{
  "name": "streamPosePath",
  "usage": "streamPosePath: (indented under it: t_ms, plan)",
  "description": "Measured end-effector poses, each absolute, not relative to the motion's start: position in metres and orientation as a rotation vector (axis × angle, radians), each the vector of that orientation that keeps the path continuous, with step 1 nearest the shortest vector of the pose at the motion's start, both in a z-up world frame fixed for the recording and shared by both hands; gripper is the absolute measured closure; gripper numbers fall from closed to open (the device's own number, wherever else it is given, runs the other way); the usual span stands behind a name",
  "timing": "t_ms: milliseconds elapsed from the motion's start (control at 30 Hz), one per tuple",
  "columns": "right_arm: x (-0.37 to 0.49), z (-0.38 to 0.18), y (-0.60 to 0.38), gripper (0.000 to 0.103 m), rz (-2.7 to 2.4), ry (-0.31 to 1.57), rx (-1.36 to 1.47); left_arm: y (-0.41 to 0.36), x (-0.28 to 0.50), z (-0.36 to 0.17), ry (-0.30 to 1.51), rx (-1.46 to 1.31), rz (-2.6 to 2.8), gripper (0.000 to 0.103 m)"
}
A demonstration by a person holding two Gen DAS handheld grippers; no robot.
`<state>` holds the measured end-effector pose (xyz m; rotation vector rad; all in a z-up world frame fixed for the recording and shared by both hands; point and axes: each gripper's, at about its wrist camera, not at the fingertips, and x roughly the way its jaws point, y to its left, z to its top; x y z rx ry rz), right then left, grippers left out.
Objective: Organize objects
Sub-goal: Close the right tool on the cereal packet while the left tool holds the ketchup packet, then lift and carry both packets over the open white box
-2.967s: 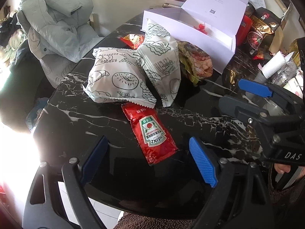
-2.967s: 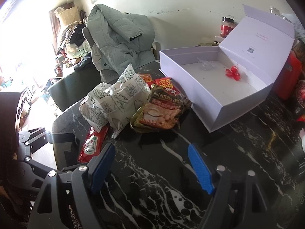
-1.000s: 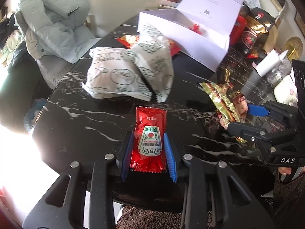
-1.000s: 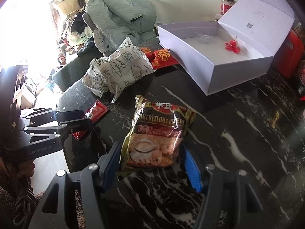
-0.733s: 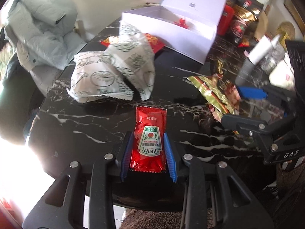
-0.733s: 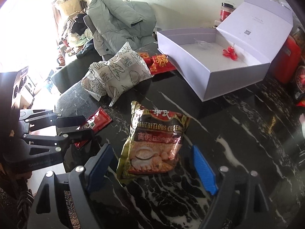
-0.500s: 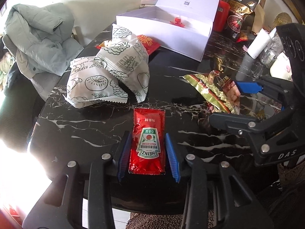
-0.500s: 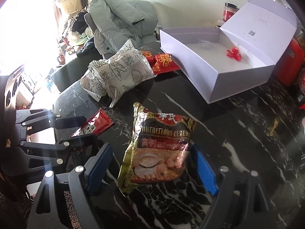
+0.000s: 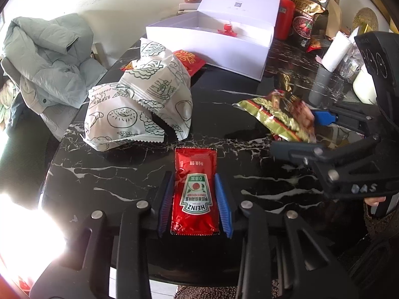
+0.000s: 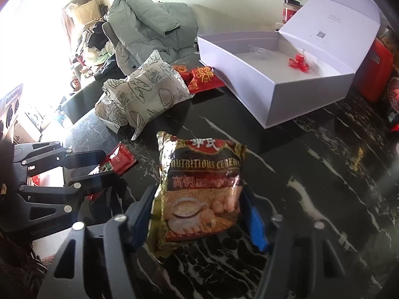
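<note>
Black marble bench (image 9: pixel 104 174) carries a white box (image 10: pixel 269 84), lid up, at one o'clock from the right gripper (image 10: pixel 203 214). Its fingers have just been closing and seem to press a cereal bag (image 10: pixel 199 186). Left gripper (image 9: pixel 195 201) is clamped on a ketchup sachet (image 9: pixel 194 191).

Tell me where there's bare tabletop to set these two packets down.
Bare marble lies right of the cereal bag, in front of the white box, and left of the ketchup packet, below the bread bags. It is crowded around the bread bags and red packets by the box.
</note>
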<state>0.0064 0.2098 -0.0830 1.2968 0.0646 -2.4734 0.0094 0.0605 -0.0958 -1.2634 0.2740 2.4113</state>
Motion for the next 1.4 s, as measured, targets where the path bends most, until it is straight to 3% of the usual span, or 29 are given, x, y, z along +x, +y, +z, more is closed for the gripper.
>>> streamPosePath:
  t_ms: [367, 633, 1400]
  plan:
    - [0.014, -0.080, 0.211, 0.051, -2.421, 0.045, 1.279, 0.060, 0.010, -0.095, 0.250, -1.294, 2.391, 0.073]
    - [0.018, -0.078, 0.213, 0.052, -2.412, 0.036, 1.270, 0.053, 0.008, -0.092, 0.181, -1.335, 2.384, 0.073]
    - [0.017, -0.051, 0.239, 0.052, -2.483, 0.036, 1.212, 0.088, -0.009, -0.058, 0.236, -1.230, 2.346, 0.073]
